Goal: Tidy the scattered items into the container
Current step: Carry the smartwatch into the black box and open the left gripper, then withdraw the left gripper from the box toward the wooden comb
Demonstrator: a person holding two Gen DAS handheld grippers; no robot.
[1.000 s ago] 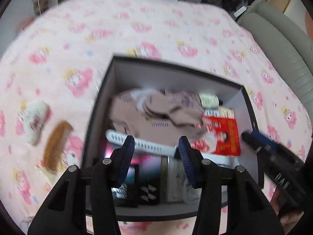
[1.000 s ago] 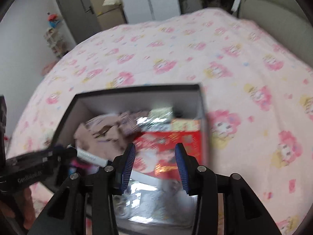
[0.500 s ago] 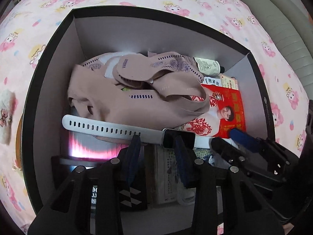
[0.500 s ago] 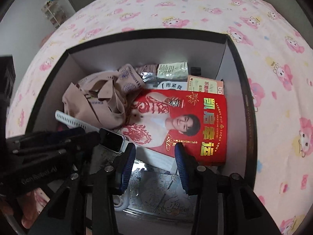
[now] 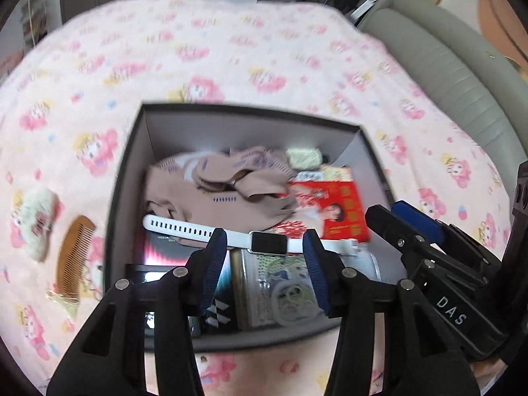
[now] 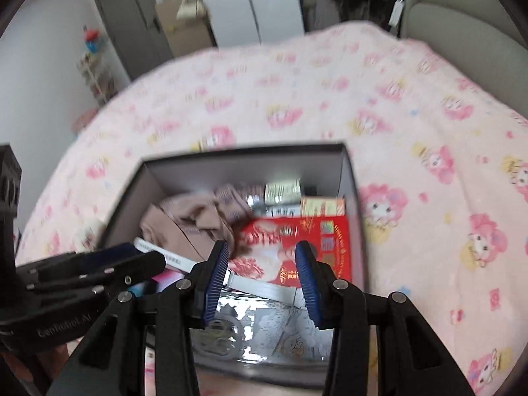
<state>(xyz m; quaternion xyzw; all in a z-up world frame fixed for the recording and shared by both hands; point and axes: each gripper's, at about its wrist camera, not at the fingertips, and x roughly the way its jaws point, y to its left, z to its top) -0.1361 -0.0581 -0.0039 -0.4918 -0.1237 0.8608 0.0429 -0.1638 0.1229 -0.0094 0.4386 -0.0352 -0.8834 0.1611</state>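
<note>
White letters "DAS" stand on the black body of the right gripper (image 5: 415, 227), at the lower right of the left wrist view. On the left gripper (image 6: 118, 260), lower left of the right wrist view, pale lettering reads perhaps "GenRobot.AI", blurred. The red packet (image 6: 316, 244) in the box (image 6: 244, 155) bears gold characters too smeared to read.

Left tool (image 5: 265, 252) and right tool (image 6: 261, 264) both opening, empty.

One box (image 5: 132, 178), one watch (image 5: 267, 242), one red packet (image 5: 343, 208), one comb (image 5: 74, 257), one plush toy (image 5: 34, 221), two tongs: left tongs (image 5: 265, 264), right tongs (image 6: 260, 275).
</note>
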